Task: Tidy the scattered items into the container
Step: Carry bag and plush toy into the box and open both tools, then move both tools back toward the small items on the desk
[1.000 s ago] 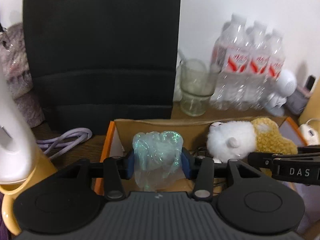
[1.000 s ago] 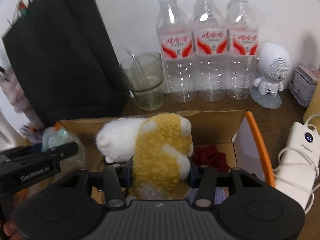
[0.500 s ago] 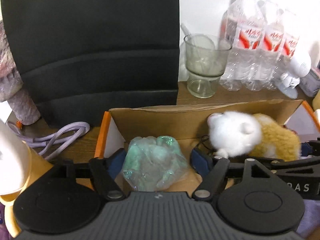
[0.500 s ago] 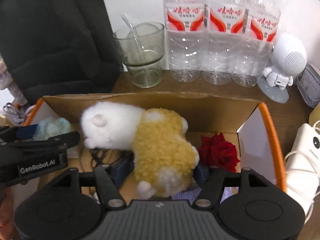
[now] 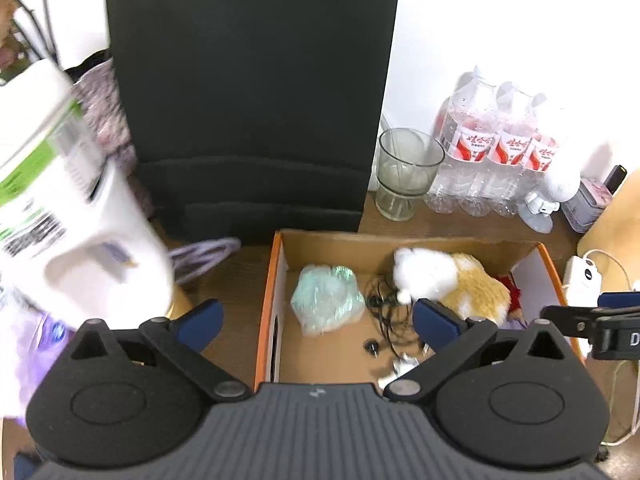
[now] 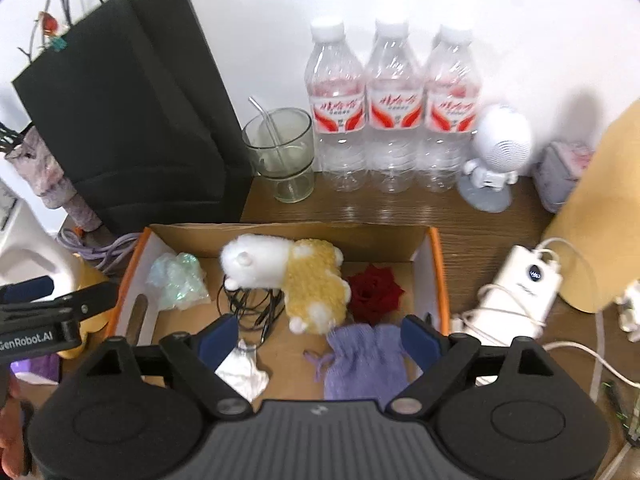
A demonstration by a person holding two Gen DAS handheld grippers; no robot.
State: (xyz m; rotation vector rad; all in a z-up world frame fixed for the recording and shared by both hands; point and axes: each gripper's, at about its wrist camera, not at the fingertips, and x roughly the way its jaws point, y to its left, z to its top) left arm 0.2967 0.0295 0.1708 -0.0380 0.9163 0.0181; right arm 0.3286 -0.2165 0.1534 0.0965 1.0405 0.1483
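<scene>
An orange-edged cardboard box point(image 6: 436, 264) holds a shiny green packet point(image 6: 178, 280), a white and yellow plush toy point(image 6: 292, 276), a red rose point(image 6: 374, 292), black earphones point(image 6: 250, 304), a purple knit pouch point(image 6: 364, 360) and a white crumpled wrapper point(image 6: 244, 372). My left gripper point(image 5: 316, 320) hangs above the box point(image 5: 266, 300) with its jaws opening wide; the green packet point(image 5: 326, 298) lies loose below them. My right gripper point(image 6: 320, 332) is also above the box, jaws opening, nothing pressed between them. The plush toy point(image 5: 448, 280) lies free.
A black paper bag point(image 6: 132, 128) stands behind the box, with a glass point(image 6: 282, 156), three water bottles point(image 6: 394, 120) and a white astronaut speaker point(image 6: 496, 148) along the wall. A white power bank point(image 6: 520, 280) with cable lies right. A white bottle point(image 5: 60, 216) and lilac cable point(image 5: 204, 256) sit left.
Both grippers opened and rose. The left one let go of the green packet and the right one let go of the plush toy; both things now lie in the box.
</scene>
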